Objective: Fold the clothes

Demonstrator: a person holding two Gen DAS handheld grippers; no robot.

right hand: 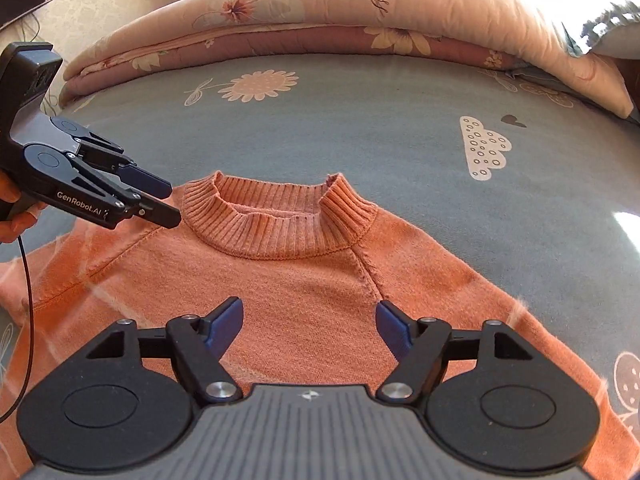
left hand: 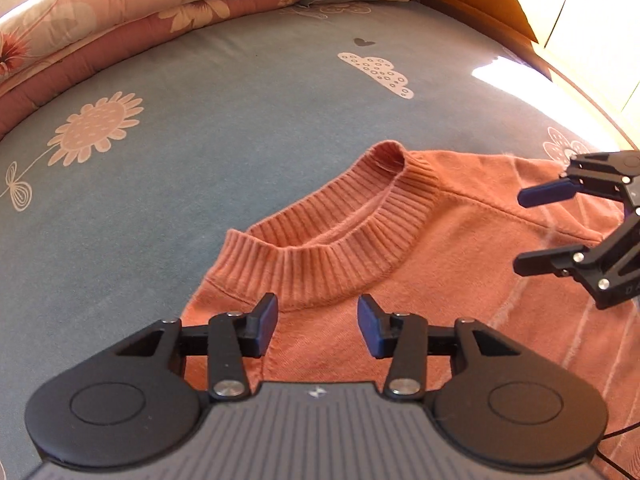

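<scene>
An orange knit sweater lies flat on the bed, its ribbed collar towards the quilt. Thin pale lines cross one side of it. My left gripper hovers open over the shoulder just below the collar, with nothing between its blue pads. In the right wrist view the left gripper points at the collar's left edge. My right gripper stands open above the chest, with only fabric below it. In the left wrist view the right gripper shows at the far right, over the other shoulder.
The grey-blue bed sheet bears flower and cloud prints. A folded pink floral quilt lines the far side, with a pillow at its right end. A hand and a black cable are at the left.
</scene>
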